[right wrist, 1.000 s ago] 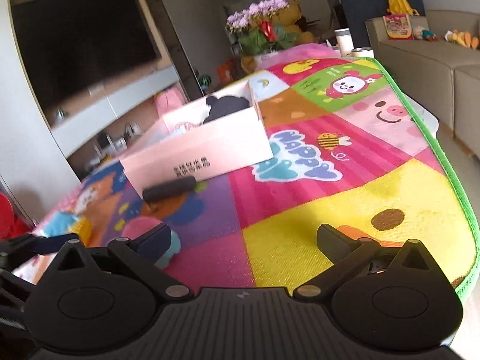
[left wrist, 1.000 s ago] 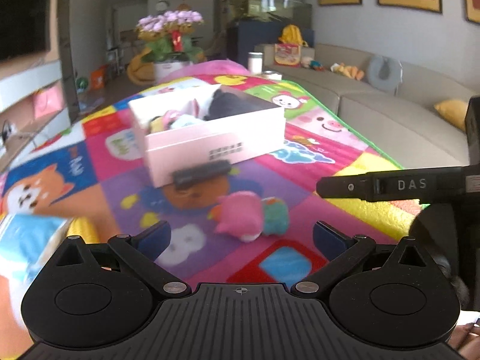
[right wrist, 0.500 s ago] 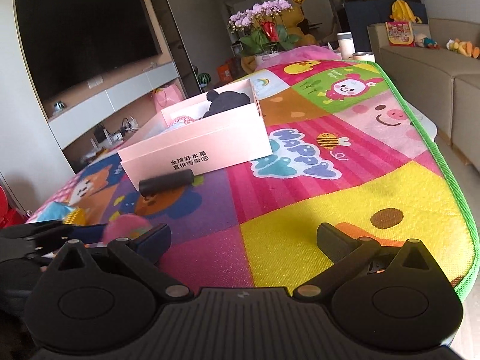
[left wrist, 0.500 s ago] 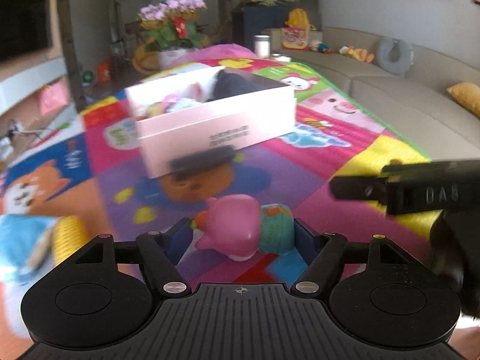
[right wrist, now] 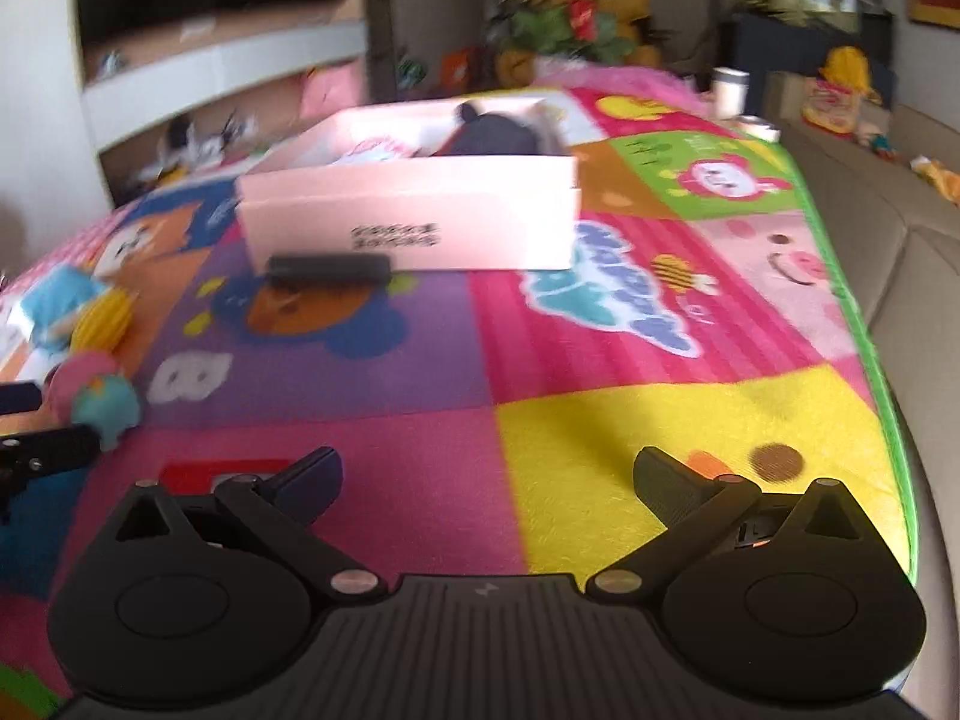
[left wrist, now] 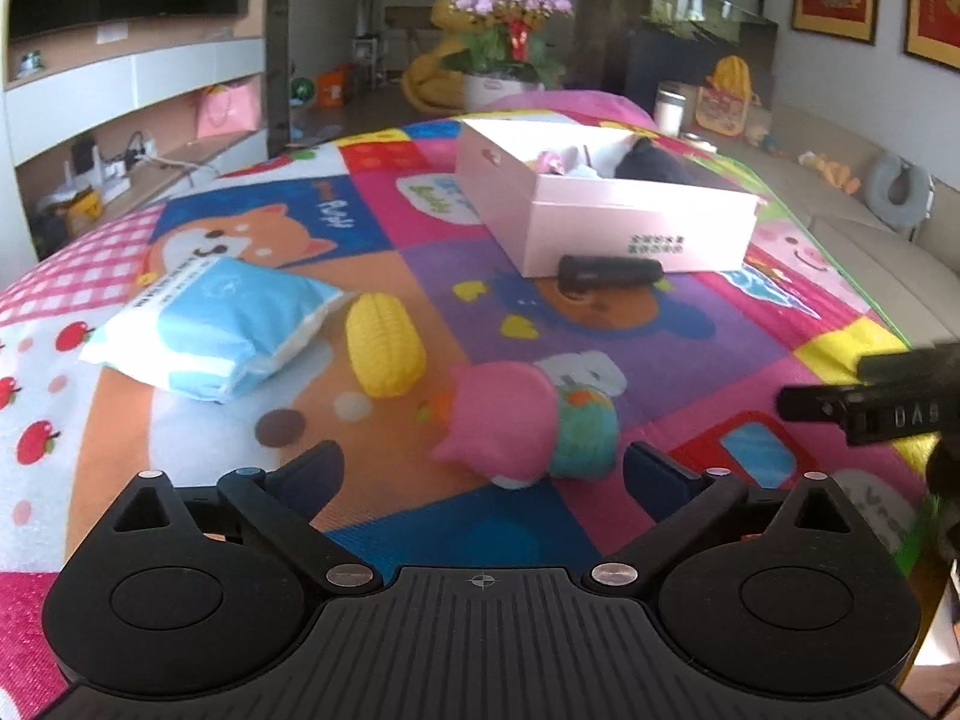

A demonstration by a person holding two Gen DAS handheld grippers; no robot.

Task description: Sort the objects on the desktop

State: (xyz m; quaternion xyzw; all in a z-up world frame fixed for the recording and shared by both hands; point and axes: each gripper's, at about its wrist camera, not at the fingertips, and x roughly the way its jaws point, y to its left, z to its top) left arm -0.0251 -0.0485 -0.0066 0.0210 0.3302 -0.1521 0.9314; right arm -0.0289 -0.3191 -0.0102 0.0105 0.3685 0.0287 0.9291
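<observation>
Left wrist: left hand-held gripper [left wrist: 480, 471] wide open, pink plush toy [left wrist: 516, 423] between fingers, ungripped; right hand-held gripper [right wrist: 487, 477] wide, empty.

Half a second ago the left gripper [left wrist: 477, 471] had its fingers close on either side of the pink toy [left wrist: 522, 423]; now they stand wide apart, drawn back short of it, and its view has swung leftward. The right gripper's [right wrist: 489, 480] view has blurred and turned squarer to the pink box [right wrist: 414, 222].
</observation>
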